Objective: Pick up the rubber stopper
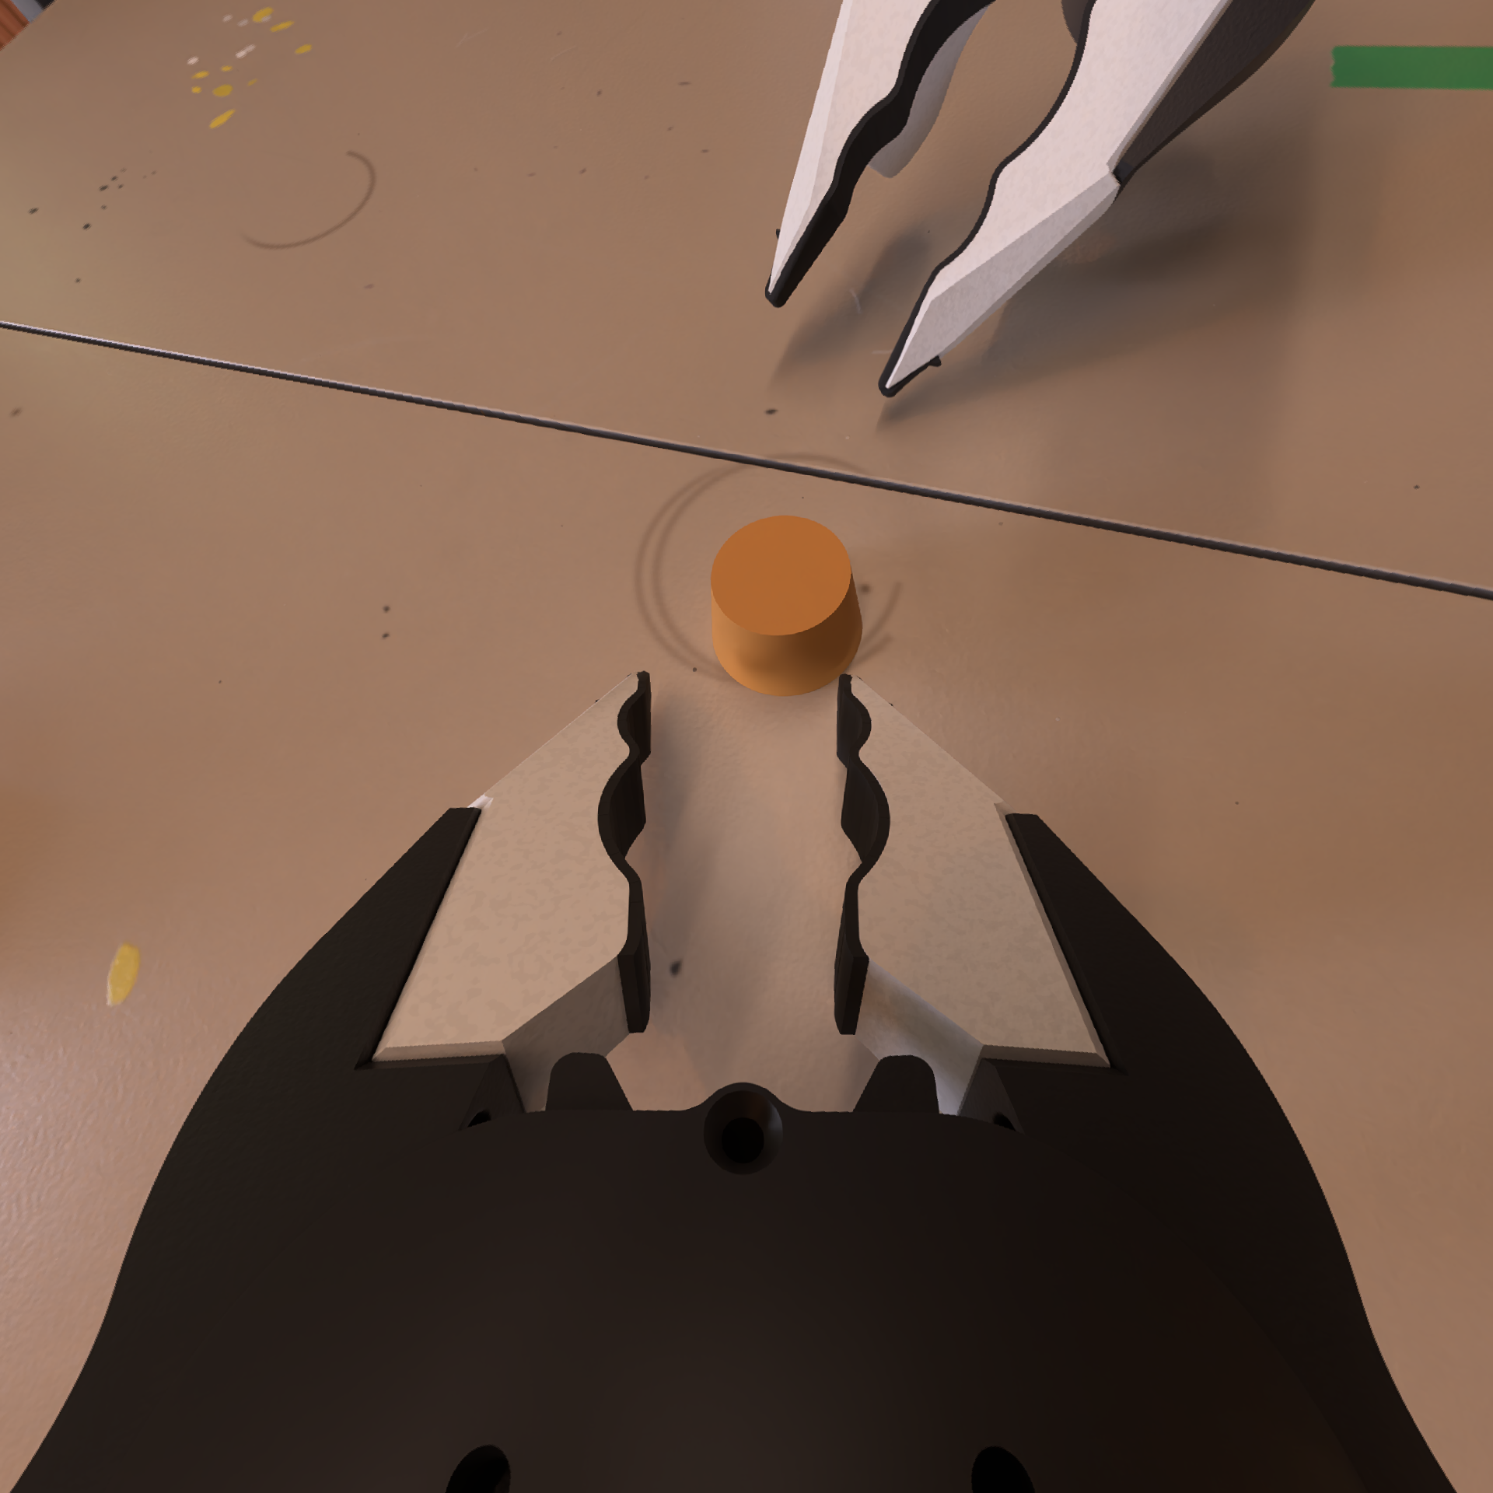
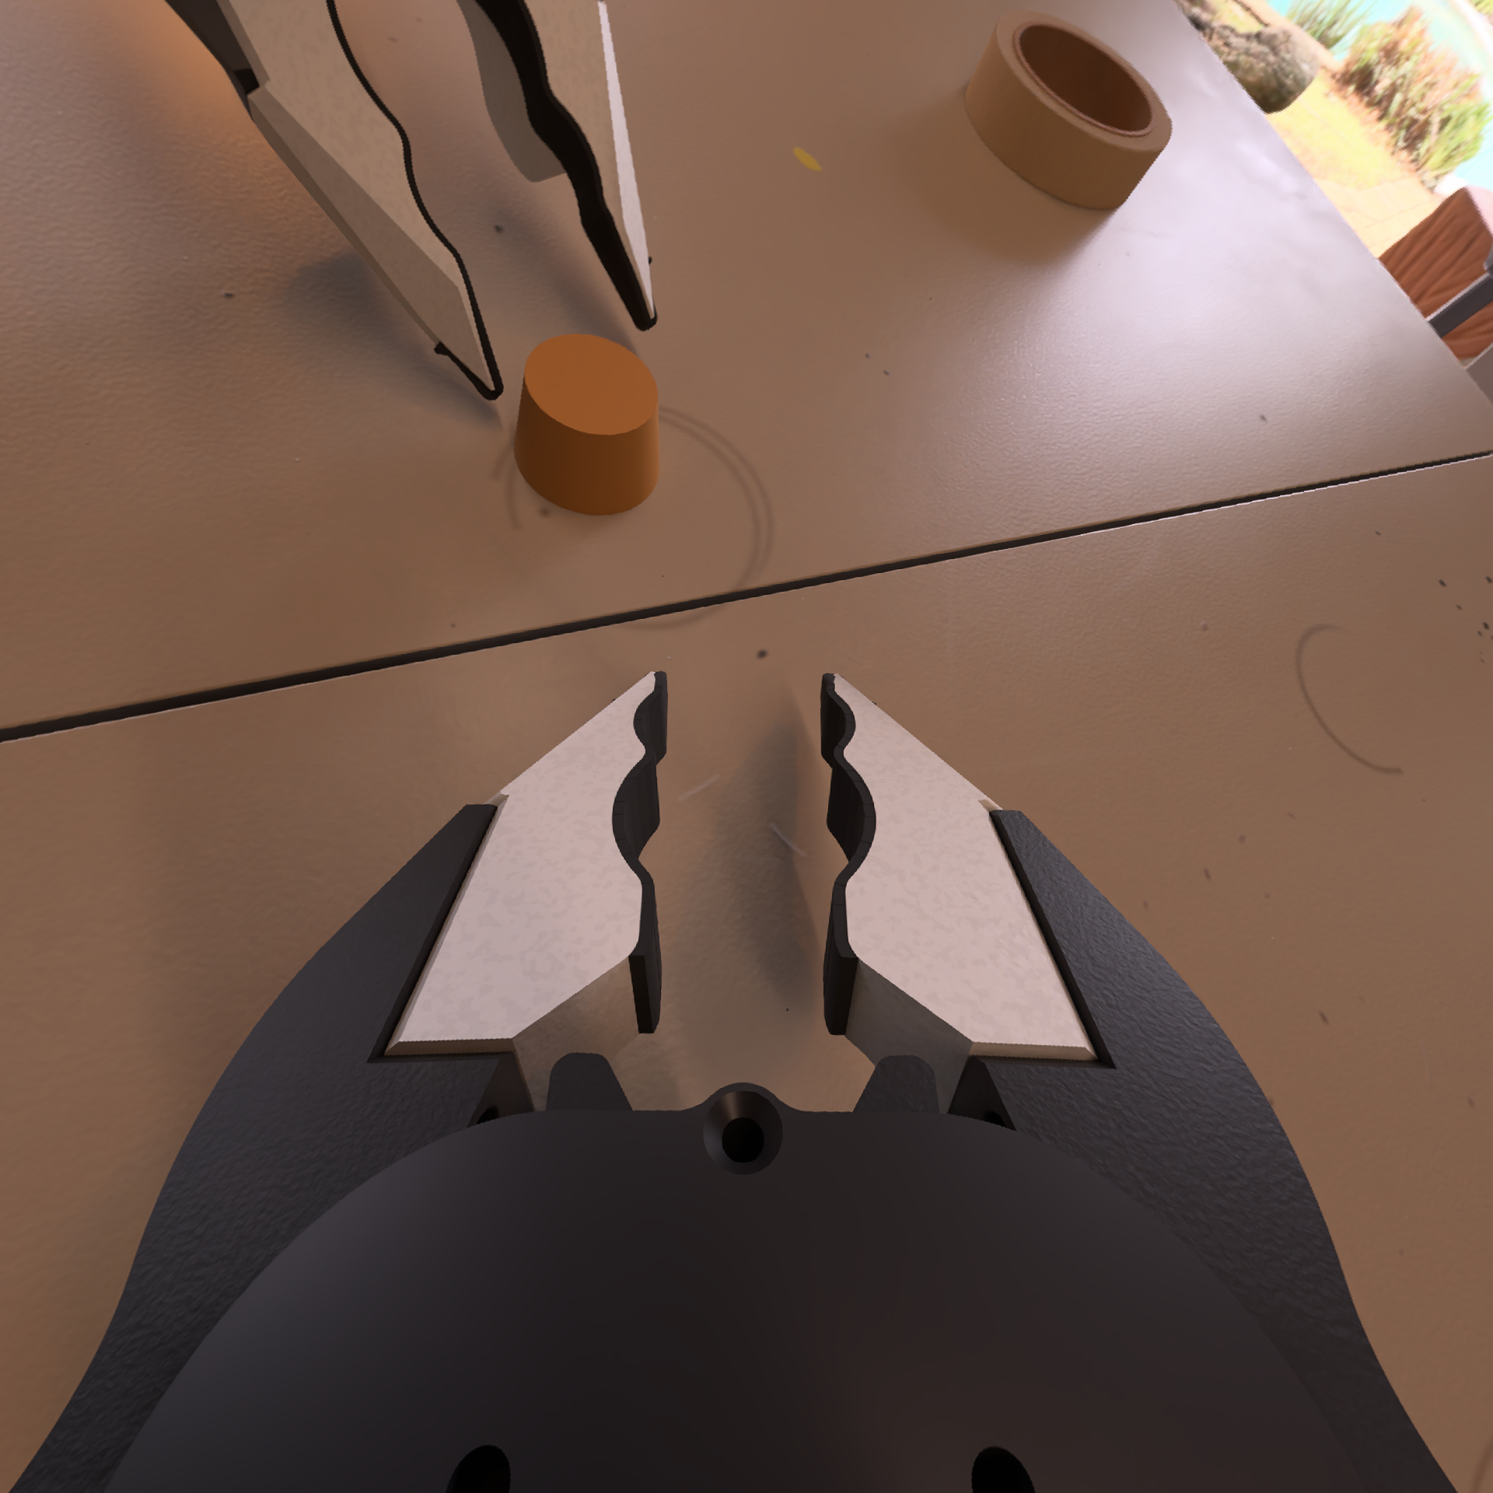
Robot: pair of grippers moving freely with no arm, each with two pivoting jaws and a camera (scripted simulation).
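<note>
Orange rubber stopper (image 1: 781, 602) upright on tan table (image 1: 323, 501), wide end down, inside faint ring stain, near side of table seam (image 1: 485, 410). My left gripper (image 1: 743, 679) just short of it, jaws parted, empty. My right gripper (image 2: 743, 679) beyond seam, spread, empty. Masking tape roll (image 2: 1066, 113) well apart. Path clear.

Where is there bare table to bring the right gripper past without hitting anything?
Bare table lies on the right gripper's side of the seam, and between the rubber stopper and the masking tape roll. It is crowded around the stopper, where the open left gripper has its fingertips close beside it.
</note>
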